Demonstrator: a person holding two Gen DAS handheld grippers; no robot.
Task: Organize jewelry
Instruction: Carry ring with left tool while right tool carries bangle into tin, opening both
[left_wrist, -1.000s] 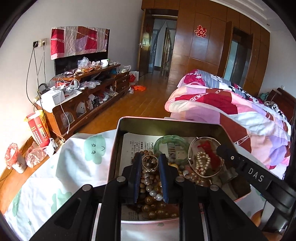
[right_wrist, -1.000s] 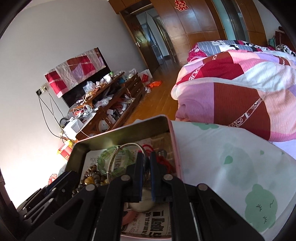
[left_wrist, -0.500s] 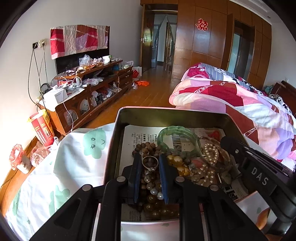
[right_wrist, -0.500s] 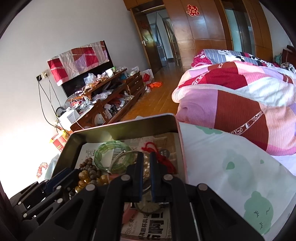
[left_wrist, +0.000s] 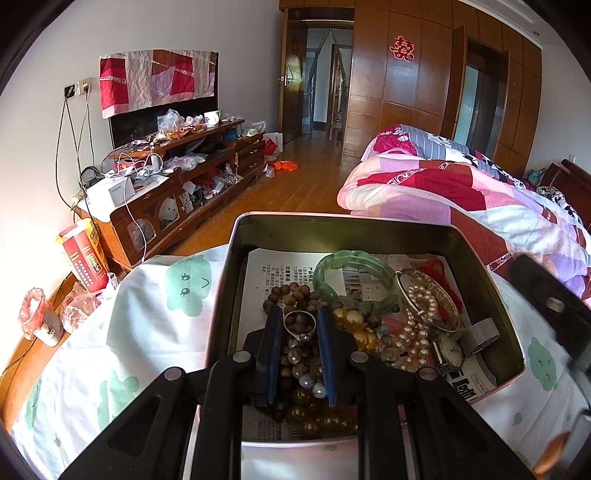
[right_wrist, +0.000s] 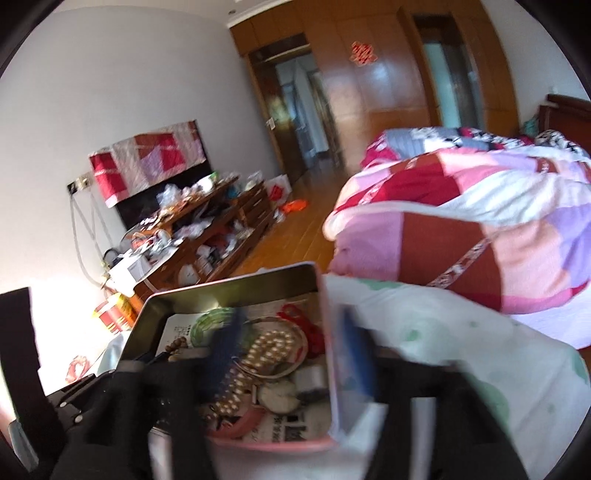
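A metal tin (left_wrist: 343, 225) lined with newspaper holds jewelry: a green jade bracelet (left_wrist: 354, 258), brown wooden beads (left_wrist: 291, 293), amber beads (left_wrist: 351, 321), a pearl strand (left_wrist: 417, 306) inside a silver bangle (left_wrist: 439, 325), a red cord (left_wrist: 437, 267) and a watch (left_wrist: 450, 350). My left gripper (left_wrist: 300, 325) is shut on a silver ring (left_wrist: 300, 324) above the beads. My right gripper (right_wrist: 291, 347) is open and blurred, its jaws astride the tin's right wall (right_wrist: 325, 325), above the pearls (right_wrist: 266, 347). Its body shows in the left wrist view (left_wrist: 550, 306).
The tin sits on a white cloth with green cartoon prints (left_wrist: 147, 332). A bed with a pink and red quilt (left_wrist: 461, 192) lies right. A cluttered wooden TV cabinet (left_wrist: 177, 181) stands left along the wall, with a red box (left_wrist: 83, 254) near it.
My right gripper has opened, let go of the silver bangle into the tin, and pulled back to the right. My left gripper still holds the ring in place.
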